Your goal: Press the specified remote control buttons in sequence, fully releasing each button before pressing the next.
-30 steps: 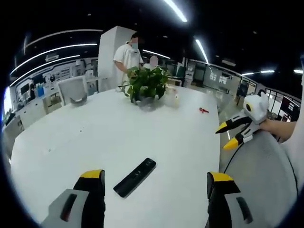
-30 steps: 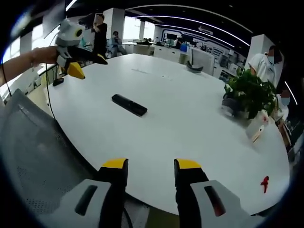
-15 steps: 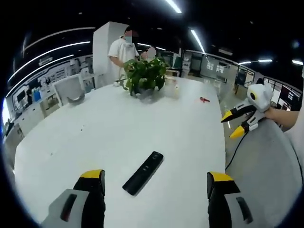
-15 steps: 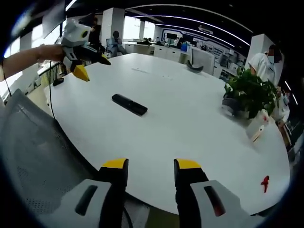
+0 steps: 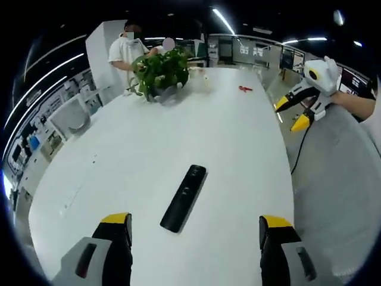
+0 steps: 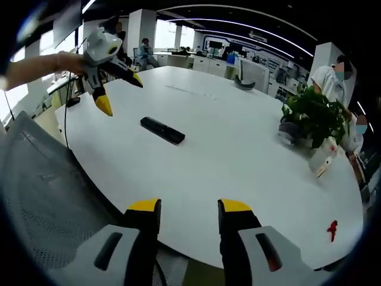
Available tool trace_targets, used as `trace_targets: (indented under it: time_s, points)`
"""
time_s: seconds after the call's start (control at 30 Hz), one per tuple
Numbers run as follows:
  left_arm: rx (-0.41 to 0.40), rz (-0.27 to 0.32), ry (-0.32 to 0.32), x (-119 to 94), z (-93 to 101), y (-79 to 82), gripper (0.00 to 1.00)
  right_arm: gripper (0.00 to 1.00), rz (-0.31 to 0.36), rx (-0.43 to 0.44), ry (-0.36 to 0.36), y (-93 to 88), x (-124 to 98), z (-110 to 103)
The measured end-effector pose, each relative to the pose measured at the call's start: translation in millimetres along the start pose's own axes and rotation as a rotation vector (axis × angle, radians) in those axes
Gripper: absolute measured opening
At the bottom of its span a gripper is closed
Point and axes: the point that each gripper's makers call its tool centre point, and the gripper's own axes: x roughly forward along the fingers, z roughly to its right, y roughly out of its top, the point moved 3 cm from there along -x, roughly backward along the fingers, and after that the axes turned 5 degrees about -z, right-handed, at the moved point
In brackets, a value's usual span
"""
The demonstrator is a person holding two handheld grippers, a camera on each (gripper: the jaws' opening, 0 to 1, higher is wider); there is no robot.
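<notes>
Slim black rectangular remote control (image 5: 184,198) lies on the white surface (image 5: 131,149) just ahead of the nearer, open, empty left tool (image 5: 195,229), its long axis running forward and slightly right; right tool (image 6: 188,213) likewise open, empty, well back.

Each claw (image 5: 196,229) has grey arms with yellow-capped black tips, a white rounded housing and a black cable.

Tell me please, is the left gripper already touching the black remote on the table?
Apart. In the right gripper view, the left gripper hangs in the air with its jaws open, and bare white table lies between its tips and the remote.
</notes>
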Motion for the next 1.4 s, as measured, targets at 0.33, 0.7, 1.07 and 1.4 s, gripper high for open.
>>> trace_targets:
  time_s: [0.33, 0.7, 1.07, 1.4]
  points:
    - [0.022, -0.043, 0.001, 14, -6.1, -3.7, 0.92, 0.39, -0.003, -0.001, 0.001, -0.4, 0, -1]
    - [0.057, -0.086, -0.027, 30, -3.2, -5.3, 0.89, 0.39, -0.003, 0.007, 0.002, -0.3, 0, 1]
    - [0.046, -0.106, -0.058, 45, -4.7, -9.7, 0.89, 0.39, -0.007, 0.011, 0.002, -1.0, 1, 1]
    - [0.055, -0.127, -0.093, 66, -8.7, -10.8, 0.88, 0.39, -0.023, 0.028, -0.016, -4.8, 1, 6]
